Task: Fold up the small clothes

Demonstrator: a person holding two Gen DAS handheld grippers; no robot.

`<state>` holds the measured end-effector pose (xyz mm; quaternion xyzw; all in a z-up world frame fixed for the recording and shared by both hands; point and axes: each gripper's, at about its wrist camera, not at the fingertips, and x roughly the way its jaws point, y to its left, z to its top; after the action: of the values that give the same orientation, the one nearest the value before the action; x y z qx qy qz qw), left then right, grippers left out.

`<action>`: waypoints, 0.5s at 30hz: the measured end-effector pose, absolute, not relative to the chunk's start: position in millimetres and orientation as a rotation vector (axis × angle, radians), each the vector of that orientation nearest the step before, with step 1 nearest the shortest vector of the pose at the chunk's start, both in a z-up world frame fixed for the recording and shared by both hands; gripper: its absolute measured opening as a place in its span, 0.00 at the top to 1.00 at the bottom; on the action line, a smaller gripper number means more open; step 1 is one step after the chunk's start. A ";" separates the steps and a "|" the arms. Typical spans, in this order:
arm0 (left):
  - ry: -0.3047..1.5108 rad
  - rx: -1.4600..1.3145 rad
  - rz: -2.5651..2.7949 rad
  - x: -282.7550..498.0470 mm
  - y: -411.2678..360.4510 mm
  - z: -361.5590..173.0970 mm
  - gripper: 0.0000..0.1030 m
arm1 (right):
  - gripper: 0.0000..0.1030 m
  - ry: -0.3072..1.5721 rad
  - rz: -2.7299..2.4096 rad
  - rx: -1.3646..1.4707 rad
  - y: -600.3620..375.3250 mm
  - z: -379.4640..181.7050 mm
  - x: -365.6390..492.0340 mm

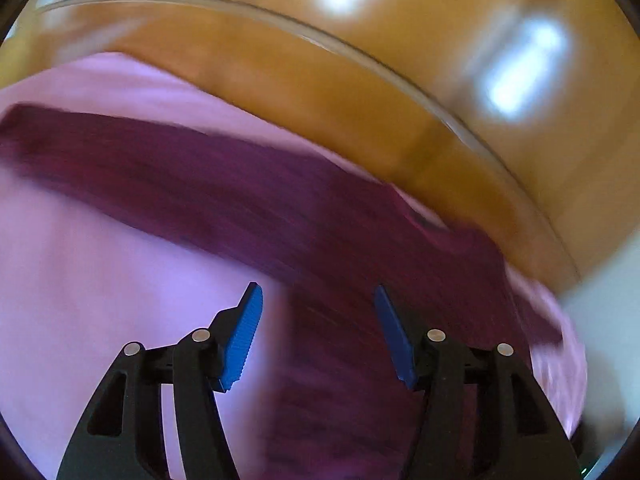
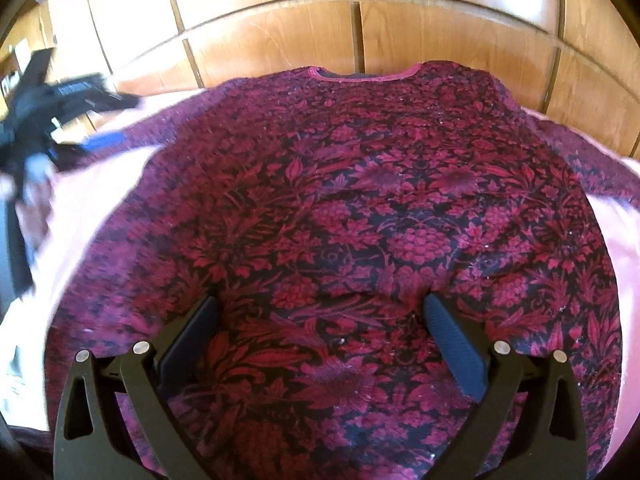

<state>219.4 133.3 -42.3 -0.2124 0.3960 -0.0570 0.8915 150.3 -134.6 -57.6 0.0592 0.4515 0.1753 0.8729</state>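
A dark red and black floral top [image 2: 380,208] lies spread flat on a pink sheet [image 2: 92,200], with its neckline [image 2: 368,76] at the far side. My right gripper [image 2: 320,300] hovers open over the lower middle of the top, its pads wide apart and nothing between them. The left wrist view is motion-blurred. There the top's long sleeve [image 1: 200,184] runs as a dark band across the pink sheet [image 1: 100,280]. My left gripper [image 1: 317,292] is open above that fabric and holds nothing. In the right wrist view it appears blurred at the far left [image 2: 100,142], beside the sleeve's end.
A wooden panelled wall [image 2: 280,40] stands right behind the sheet's far edge. The same wood [image 1: 400,80] fills the top of the left wrist view, with bright reflections. Pink sheet lies bare on both sides of the top.
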 end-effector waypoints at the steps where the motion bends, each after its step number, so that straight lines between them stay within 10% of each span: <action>1: 0.836 -0.392 -0.152 218.5 110.6 -45.6 0.45 | 0.23 0.944 0.363 0.177 -147.7 -53.1 152.0; 15: 0.855 -0.188 -0.222 204.4 50.3 -86.3 0.36 | 0.50 0.755 -0.253 0.971 -506.1 -75.5 228.5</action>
<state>204.4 50.3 -86.3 -0.0906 0.4132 -0.1071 0.8998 228.5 -506.1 -75.5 0.4543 0.3532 -0.1186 0.8092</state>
